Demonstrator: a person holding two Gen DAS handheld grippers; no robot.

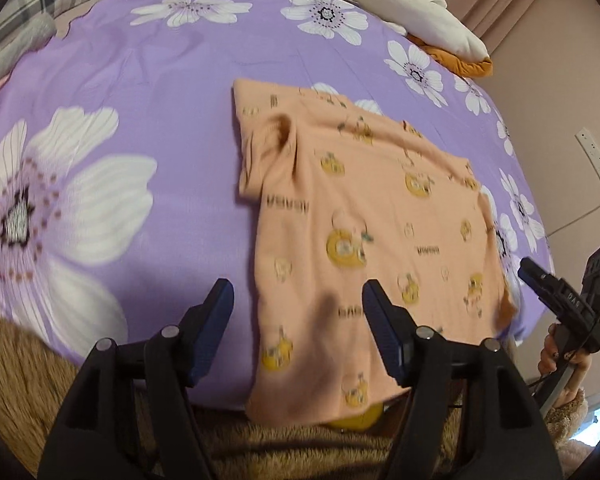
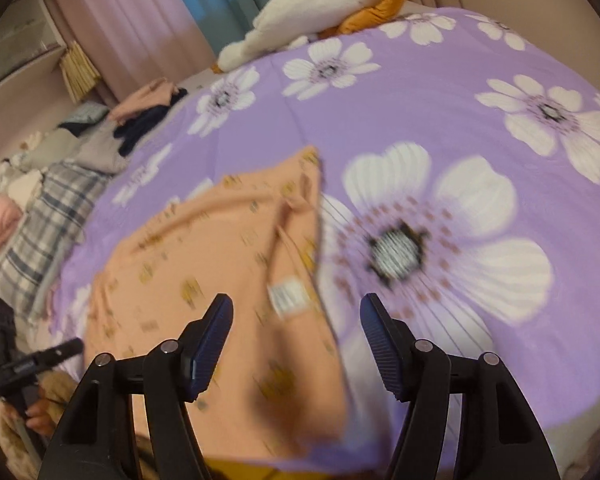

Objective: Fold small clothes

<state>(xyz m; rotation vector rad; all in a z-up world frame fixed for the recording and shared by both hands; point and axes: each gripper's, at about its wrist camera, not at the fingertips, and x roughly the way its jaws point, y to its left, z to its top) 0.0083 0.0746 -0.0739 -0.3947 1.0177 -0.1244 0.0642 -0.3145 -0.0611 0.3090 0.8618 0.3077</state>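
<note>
Purple floral bedsheet (image 1: 148, 80) — white plush toy (image 1: 424, 12), plaid pillow (image 2: 48, 216).

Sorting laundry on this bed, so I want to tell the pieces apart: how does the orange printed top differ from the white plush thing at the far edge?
The orange top lies flat and thin near the bed's front edge; the white plush is bulky and sits at the far edge. The top carries a small yellow print; the plush is plain white, resting on something orange-brown. Both lie on the purple flowered sheet, and neither is being gripped.

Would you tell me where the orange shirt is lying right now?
The orange shirt lies flat on the purple floral sheet at the bed's near edge, its hem overhanging, just ahead of both open claws.
</note>
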